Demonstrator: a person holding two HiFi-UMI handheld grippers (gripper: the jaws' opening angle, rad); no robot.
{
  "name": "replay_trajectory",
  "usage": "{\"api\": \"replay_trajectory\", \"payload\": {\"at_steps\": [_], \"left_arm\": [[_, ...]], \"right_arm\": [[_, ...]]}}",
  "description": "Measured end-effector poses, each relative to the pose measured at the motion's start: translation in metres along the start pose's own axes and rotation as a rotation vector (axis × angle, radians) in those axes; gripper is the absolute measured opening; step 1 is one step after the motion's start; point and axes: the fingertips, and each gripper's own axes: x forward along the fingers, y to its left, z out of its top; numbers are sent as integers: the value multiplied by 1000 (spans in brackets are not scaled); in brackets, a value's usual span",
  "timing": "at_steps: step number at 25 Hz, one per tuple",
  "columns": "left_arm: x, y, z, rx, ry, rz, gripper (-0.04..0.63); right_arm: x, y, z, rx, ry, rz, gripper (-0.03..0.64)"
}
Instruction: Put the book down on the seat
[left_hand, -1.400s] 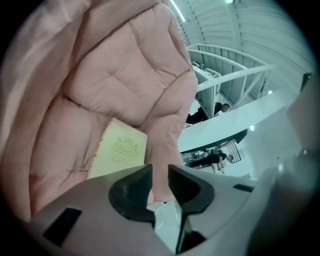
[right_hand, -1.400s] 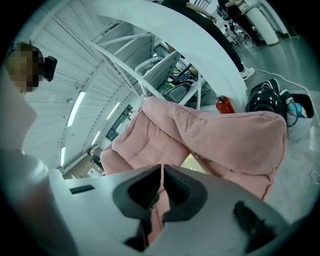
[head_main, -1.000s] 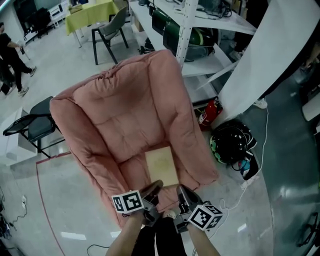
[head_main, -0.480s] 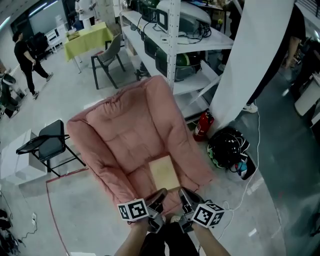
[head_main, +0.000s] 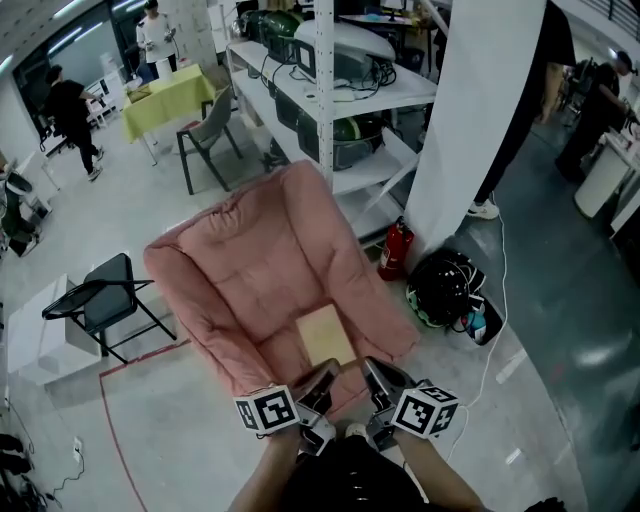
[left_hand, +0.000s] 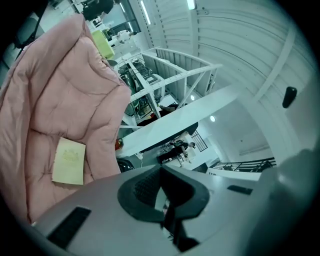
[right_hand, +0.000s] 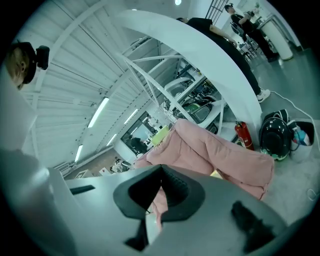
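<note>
Lying flat on the seat cushion of the pink armchair (head_main: 245, 262), the book (head_main: 325, 335) is seen just below the centre of the head view, cover up, pale yellow. No gripper is touching it. In the left gripper view it is placed at the lower left, on the same cushion, clear of the jaws.

The left gripper (head_main: 320, 382) is held at the bottom centre of the head view, just below the front edge of the armchair. Its jaws are pressed together, and nothing is caught between them.

The right gripper (head_main: 377, 378) is held just beside it, to the right, at the same height. Its jaws are also brought together at the tips, and nothing is gripped; only pink upholstery is seen past them in the right gripper view. Both marker cubes are turned up toward the camera.

Surroundings, as laid out in the head view:
- A red fire extinguisher (head_main: 395, 250) is stood on the floor right of the armchair.
- A black helmet (head_main: 444, 287) is left on the floor further right.
- A black folding chair (head_main: 103, 302) is set at the left.
- White metal shelving (head_main: 330, 95) is located behind the armchair, top centre.
- A table with a yellow-green cloth (head_main: 166, 88) is seen at the upper left.
</note>
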Motion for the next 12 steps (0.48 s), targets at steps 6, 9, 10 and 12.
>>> {"api": "replay_trajectory", "payload": {"at_steps": [6,9,10,12], "left_arm": [[-6,-32,-11,108,18,-44,9],[-7,-36,-14,127,21,-48,9],[-7,-36,-14,129,20,-45,9],[-9,-37,-14,134,15,-42,9]], "right_arm": [[-19,18,17,-82,-61,22,12],[-24,22,17,-99,-84,23,12],[-25,22,17,-100,-90,22,12],[-28,23,14,-103,-97,19,12]]}}
